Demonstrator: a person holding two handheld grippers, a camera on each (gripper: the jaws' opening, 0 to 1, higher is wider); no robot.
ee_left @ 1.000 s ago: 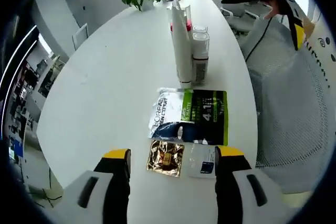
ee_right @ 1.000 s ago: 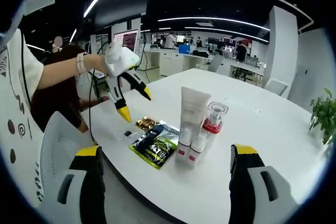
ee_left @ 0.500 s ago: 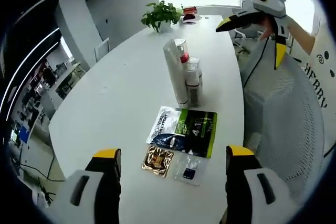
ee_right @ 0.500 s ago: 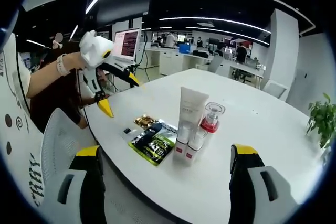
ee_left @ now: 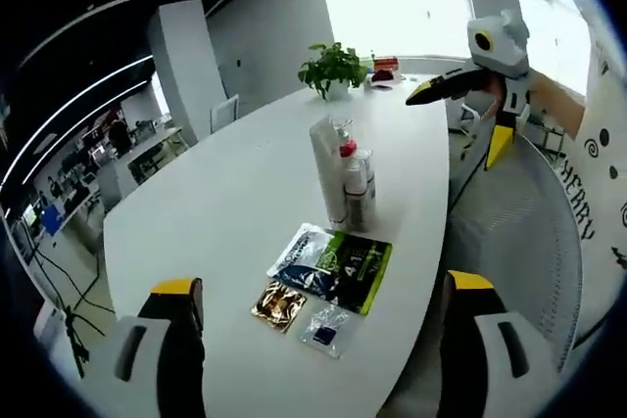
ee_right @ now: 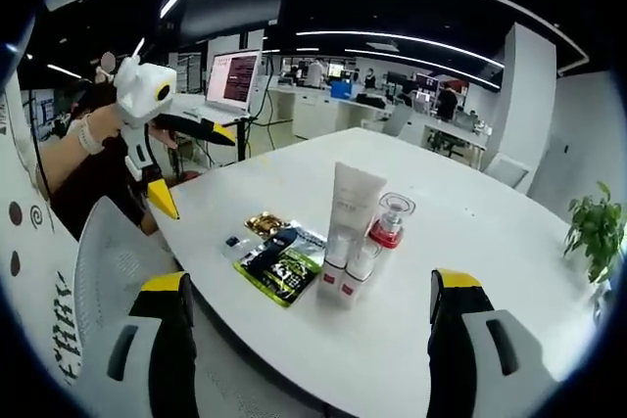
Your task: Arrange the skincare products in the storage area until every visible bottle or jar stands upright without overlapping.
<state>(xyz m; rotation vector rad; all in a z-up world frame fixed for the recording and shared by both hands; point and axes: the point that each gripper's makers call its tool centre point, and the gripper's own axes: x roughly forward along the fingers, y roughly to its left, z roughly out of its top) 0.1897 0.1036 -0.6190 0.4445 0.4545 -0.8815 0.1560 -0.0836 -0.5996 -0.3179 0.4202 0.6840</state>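
Observation:
A white tube (ee_left: 326, 168), a pump bottle with a red collar (ee_left: 345, 146) and two small clear-capped bottles (ee_left: 359, 193) stand upright in a tight cluster on the white table (ee_left: 225, 212). In the right gripper view the tube (ee_right: 351, 214), pump bottle (ee_right: 389, 224) and small bottles (ee_right: 345, 279) stand mid-table. A green-black sachet (ee_left: 338, 263), a gold sachet (ee_left: 277, 303) and a clear sachet (ee_left: 326, 328) lie flat near the edge. My left gripper (ee_left: 323, 284) is open and held back from the table; it hangs open (ee_right: 191, 166) off the table's end. My right gripper (ee_right: 310, 283) is open, also in the air (ee_left: 458, 121).
A potted plant (ee_left: 335, 66) and a red item (ee_left: 384, 64) sit at the table's far end. A white mesh chair (ee_right: 108, 271) stands by the near edge. A laptop (ee_right: 233, 80) is on a desk behind. Wide bare tabletop lies around the products.
Both cameras have drawn back and up from the table. In the right gripper view the left gripper has moved left, away from the sachets. The products have not moved.

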